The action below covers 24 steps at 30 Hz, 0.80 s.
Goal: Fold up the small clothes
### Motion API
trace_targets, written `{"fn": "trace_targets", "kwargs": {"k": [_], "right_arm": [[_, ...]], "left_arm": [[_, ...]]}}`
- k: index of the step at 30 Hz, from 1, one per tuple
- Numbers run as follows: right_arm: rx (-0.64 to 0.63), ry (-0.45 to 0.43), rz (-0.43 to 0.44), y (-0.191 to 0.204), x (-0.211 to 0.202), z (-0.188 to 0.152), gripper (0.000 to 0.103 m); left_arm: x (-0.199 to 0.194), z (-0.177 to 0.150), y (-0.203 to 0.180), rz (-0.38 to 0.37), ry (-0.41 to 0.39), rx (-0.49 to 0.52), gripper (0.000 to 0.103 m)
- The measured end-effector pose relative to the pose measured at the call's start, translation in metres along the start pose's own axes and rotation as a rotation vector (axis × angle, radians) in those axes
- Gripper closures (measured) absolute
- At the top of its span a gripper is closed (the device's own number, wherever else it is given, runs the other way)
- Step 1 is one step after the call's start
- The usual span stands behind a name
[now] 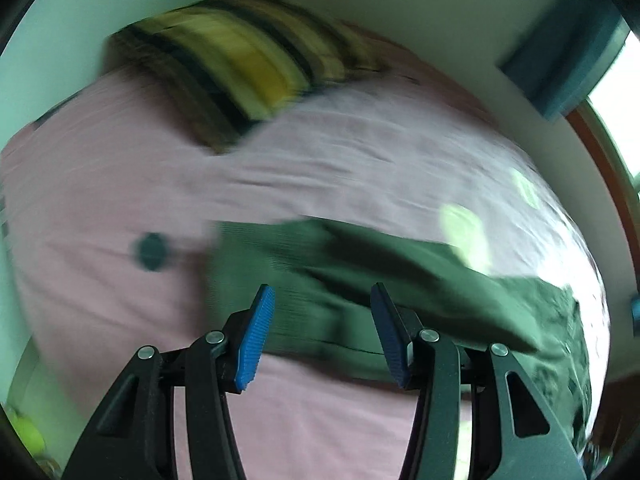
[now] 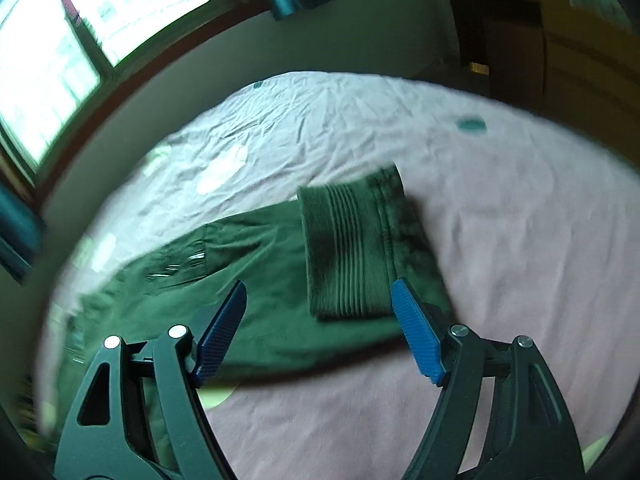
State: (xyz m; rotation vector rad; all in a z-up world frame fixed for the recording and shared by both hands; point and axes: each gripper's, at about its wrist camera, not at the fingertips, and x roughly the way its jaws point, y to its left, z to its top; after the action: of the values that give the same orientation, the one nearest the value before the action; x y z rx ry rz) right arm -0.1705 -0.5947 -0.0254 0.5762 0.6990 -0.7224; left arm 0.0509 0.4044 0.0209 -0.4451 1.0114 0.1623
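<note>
We see the left gripper point(image 1: 322, 300) with its blue pads point(image 1: 256, 338) spread about halfway apart, nothing between them; they hang above the dark green garment point(image 1: 360, 276) without touching it. The right gripper point(image 2: 320, 300) has its jaws spread wider, also empty, poised over the same green garment point(image 2: 280, 300).

The garment lies on the pink bedsheet point(image 2: 520, 280), stretched out flat, with one ribbed end point(image 2: 352, 248) folded back on top of its body. Seen from the right wrist, that folded end sits just beyond the right gripper's right-hand pad.

The left wrist view is heavily blurred, so we cannot make out the garment's seams or edges there; its far right part runs out of the picture. Beyond the garment on the sheet lies a striped yellow and dark pillow point(image 1: 240, 68), smeared by motion. Small dark spots point(image 1: 151, 251) on the sheet near the garment are too blurred for us to identify.
</note>
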Motion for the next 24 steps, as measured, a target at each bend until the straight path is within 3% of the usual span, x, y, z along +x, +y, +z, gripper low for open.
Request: {"fn": "trace_targets", "kwargs": {"k": [3, 9, 13, 17, 22, 24], "right_arm": [[-0.092, 0.012, -0.124, 0.013, 0.027, 0.010, 0.024], [-0.131, 0.093, -0.205, -0.001, 0.059, 0.015, 0.026], [-0.018, 0.111, -0.098, -0.040, 0.050, 0.020, 0.038], [0.182, 0.075, 0.076, -0.086, 0.022, 0.029, 0.044], [0.327, 0.037, 0.171, -0.134, -0.001, 0.035, 0.044], [0.409, 0.049, 0.258, -0.156, 0.001, 0.032, 0.043]], "left_arm": [[0.007, -0.014, -0.050, -0.070, 0.015, 0.074, 0.052], [0.031, -0.049, -0.114, -0.116, 0.092, 0.205, 0.052], [0.042, -0.071, -0.133, -0.121, 0.135, 0.242, 0.052], [0.047, -0.081, -0.140, -0.130, 0.149, 0.247, 0.052], [0.048, -0.088, -0.147, -0.139, 0.156, 0.246, 0.052], [0.049, -0.089, -0.150, -0.141, 0.159, 0.246, 0.052]]}}
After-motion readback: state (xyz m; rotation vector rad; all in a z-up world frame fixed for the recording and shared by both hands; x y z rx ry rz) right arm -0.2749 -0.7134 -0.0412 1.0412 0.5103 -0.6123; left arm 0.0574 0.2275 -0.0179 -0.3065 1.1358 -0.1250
